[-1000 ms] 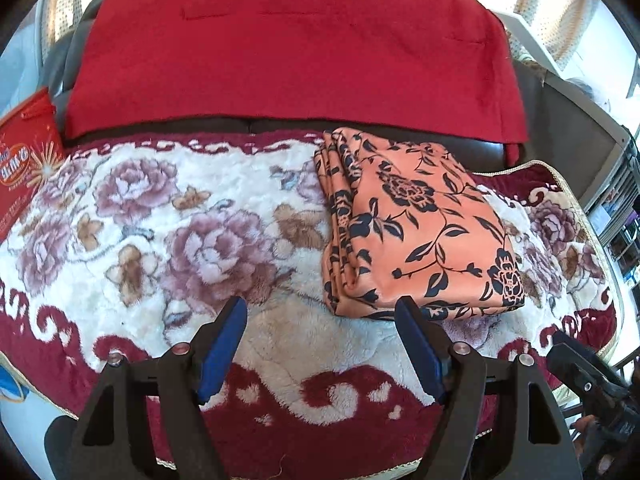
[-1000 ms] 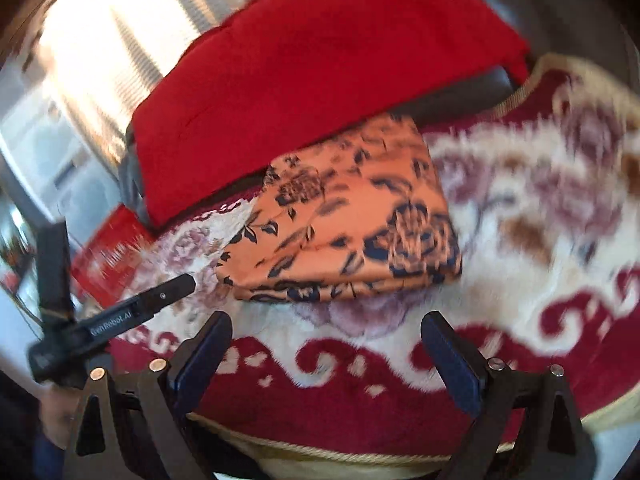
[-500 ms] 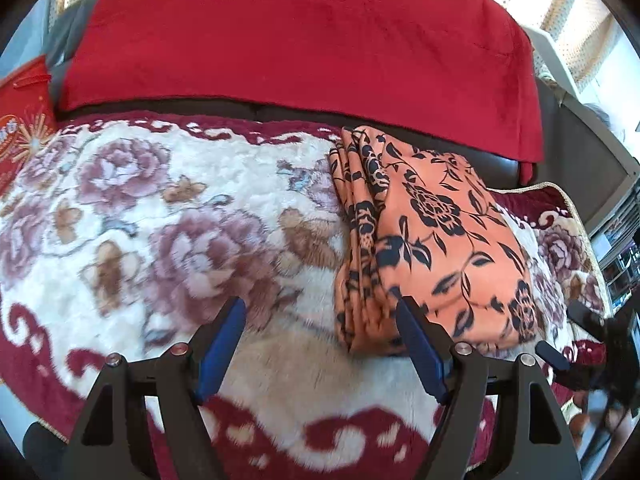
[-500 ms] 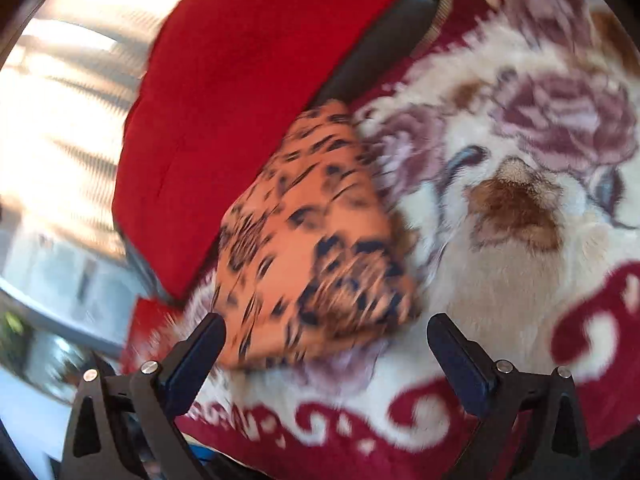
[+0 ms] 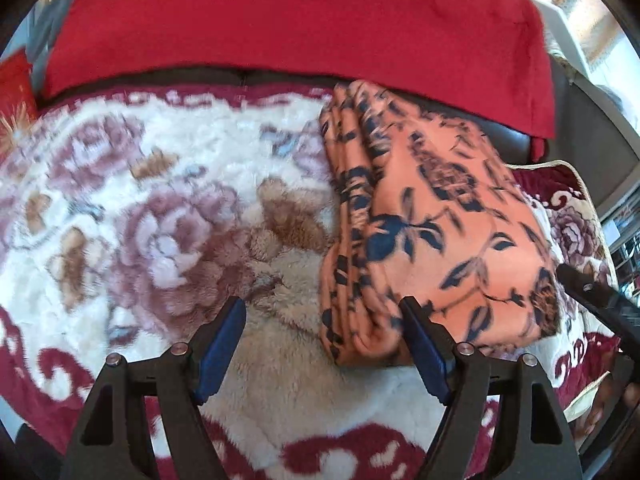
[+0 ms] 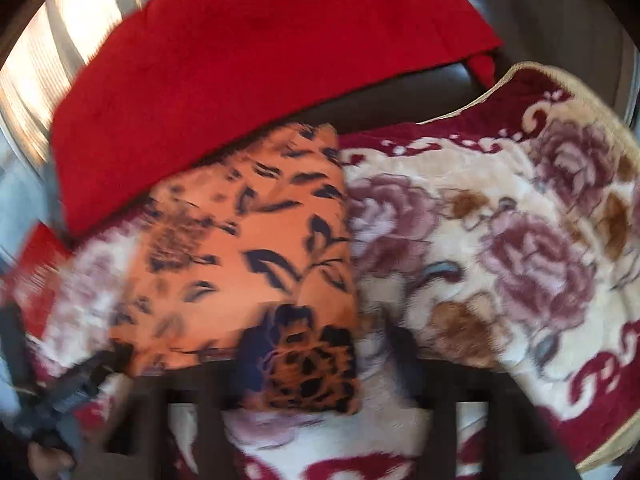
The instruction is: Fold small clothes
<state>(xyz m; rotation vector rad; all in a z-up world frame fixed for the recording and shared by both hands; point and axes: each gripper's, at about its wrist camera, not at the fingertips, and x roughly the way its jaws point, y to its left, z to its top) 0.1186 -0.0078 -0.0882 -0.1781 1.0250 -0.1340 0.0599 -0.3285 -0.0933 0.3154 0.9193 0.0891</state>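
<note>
The folded orange cloth [image 5: 436, 232] sits on the flowery blanket [image 5: 168, 208], up against the red cover [image 5: 300, 20]. My left claw [image 5: 322, 350] is wide open at its near corner. The right claw [image 6: 312, 364] is too blurry to call. The cloth looks soft, light and floppy, so I'd pinch the stacked edge.

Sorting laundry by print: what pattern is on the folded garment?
Orange with dark navy flowers and leaves; the folded garment shows sharpest in the left wrist view.
</note>
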